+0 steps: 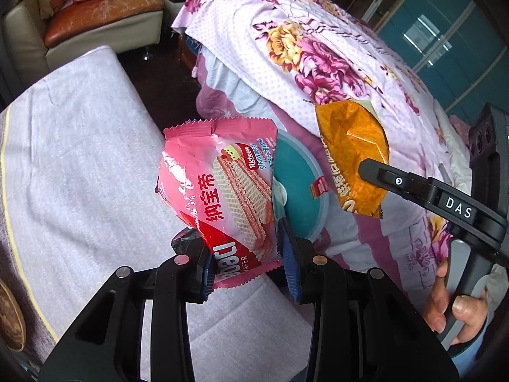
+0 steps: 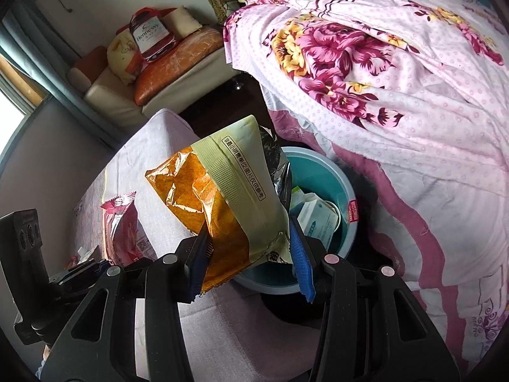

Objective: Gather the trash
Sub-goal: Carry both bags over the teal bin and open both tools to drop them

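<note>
Left hand-held gripper (image 1: 245,259) is clamped on the bottom corner of a pink wafer wrapper (image 1: 219,187), and the right hand-held gripper (image 2: 248,248) has its blue pads (image 2: 300,256) pinching an orange snack bag (image 2: 219,197) near its lower edge, so both are full, nothing loose. Using the teal bin (image 2: 337,187) as the landmark: the snack bag hangs in front of the bin and just above its near rim in the right view, the wrapper sits to the left of the bin and covers part of its rim in the left view, and both pieces are up in the air, not in the bin yet. The bin already has some cartons and paper in it. It's wedged in the gap between a lilac-covered surface (image 1: 79,159) on its left (could be a mattress or cushion, can't tell) and a flowery quilt (image 2: 397,79) piled up on its right. My guess is we're at the carry-and-drop stage. What could go sideways: both grips are only on an edge of thin crinkly film, so a quick swing could let a bag slide out short of the bin and land on the lilac cover or in the dark gap beside it. Also, two bags heading for one opening means they could bump each other, and the puffy snack bag could catch on the rim or the overhanging quilt and flop outside.
</note>
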